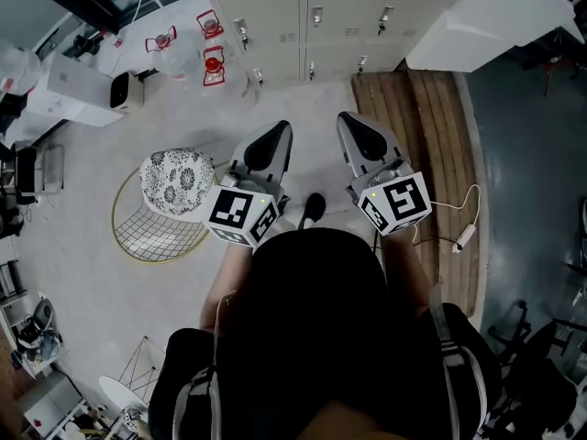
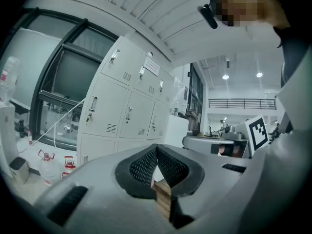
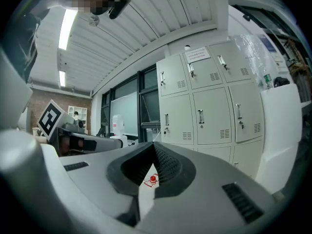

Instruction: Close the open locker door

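Head view: holding left gripper (image 1: pixel 278 131) and right gripper (image 1: pixel 351 120) side by side, level, aimed at locker bank (image 1: pixel 303 16), apart from it. Gripper views: both sets of jaws closed tip to tip, gripping nothing. Open locker door (image 1: pixel 486 16) probably the white slab jutting out at bank's right end, above wooden platform (image 1: pixel 417 117); seen mostly edge-on, hard to confirm. Wire chair (image 1: pixel 170 191) just left of left gripper. Water jugs (image 1: pixel 213 62) at bank's foot.

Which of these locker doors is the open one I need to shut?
The door at the right end of the lockers: it stands swung out as a broad white panel, while the other doors lie flush.
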Available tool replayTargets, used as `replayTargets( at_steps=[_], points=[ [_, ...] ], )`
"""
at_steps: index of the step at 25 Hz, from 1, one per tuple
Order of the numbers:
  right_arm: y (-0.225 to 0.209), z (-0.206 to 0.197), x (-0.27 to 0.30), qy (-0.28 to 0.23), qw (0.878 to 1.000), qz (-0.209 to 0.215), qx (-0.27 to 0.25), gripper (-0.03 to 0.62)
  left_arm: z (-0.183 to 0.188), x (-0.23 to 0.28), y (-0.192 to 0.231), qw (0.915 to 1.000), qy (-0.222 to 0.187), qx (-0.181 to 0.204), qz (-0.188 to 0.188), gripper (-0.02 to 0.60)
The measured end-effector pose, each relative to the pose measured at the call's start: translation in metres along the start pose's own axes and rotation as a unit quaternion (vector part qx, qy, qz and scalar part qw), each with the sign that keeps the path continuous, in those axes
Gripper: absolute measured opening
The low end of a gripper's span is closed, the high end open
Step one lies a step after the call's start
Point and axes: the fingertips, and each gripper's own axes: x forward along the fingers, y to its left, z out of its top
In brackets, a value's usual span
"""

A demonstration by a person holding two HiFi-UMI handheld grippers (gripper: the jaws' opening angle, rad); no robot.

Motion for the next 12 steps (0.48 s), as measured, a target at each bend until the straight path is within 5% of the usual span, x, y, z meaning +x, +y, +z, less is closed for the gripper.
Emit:
replayTargets(
  at_steps=[12],
  points=[
    [-0.010, -0.004, -0.001, 0.009, 1.000, 0.000, 0.008, 0.003, -0.002, 0.018, -0.010, 0.9999, 0.007, 0.000, -0.009, 0.018]
  ],
)
